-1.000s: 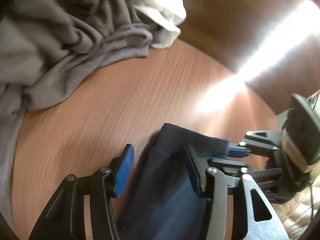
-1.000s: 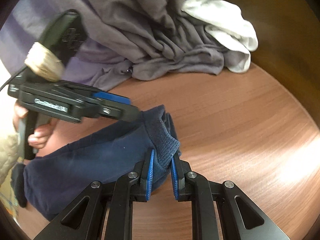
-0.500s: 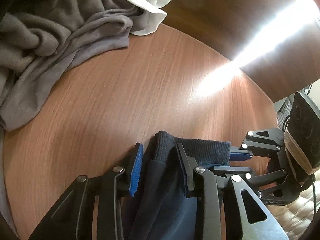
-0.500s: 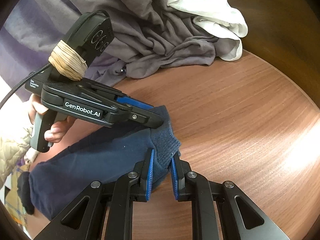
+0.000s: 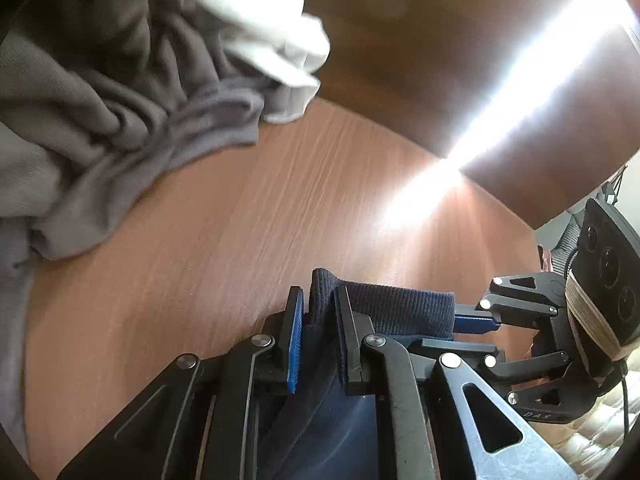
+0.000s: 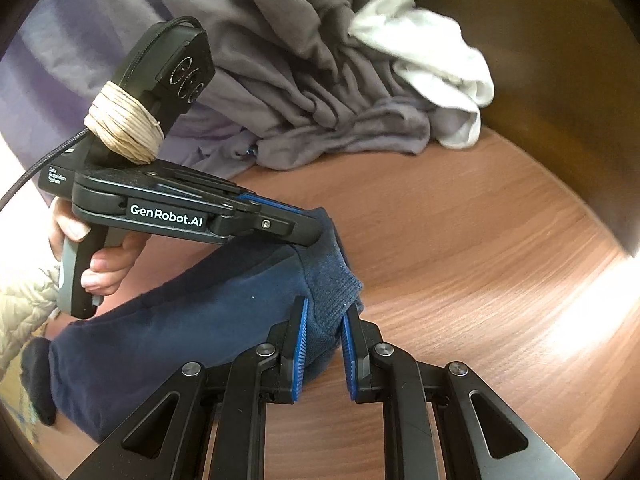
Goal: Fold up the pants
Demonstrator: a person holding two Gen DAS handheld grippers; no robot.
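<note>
The navy blue pants (image 6: pixel 180 320) lie on the wooden table, with a ribbed cuff (image 6: pixel 332 276) at the near end. My right gripper (image 6: pixel 324 320) is shut on one corner of the cuff. My left gripper (image 5: pixel 318 312) is shut on the other corner of the ribbed cuff (image 5: pixel 396 308). In the right wrist view the left gripper (image 6: pixel 304 228) comes in from the left, held by a hand. In the left wrist view the right gripper (image 5: pixel 476 322) shows at the right, on the cuff's far corner.
A heap of grey clothes (image 6: pixel 320 80) with a white garment (image 6: pixel 436 64) lies at the back of the table; it also shows in the left wrist view (image 5: pixel 100 112). Bare wooden tabletop (image 6: pixel 480 240) stretches to the right. A dark wooden wall (image 5: pixel 400 40) stands behind.
My left gripper has closed from open onto the cuff's corner. The right gripper has kept its grip. The cuff has been lifted slightly.
</note>
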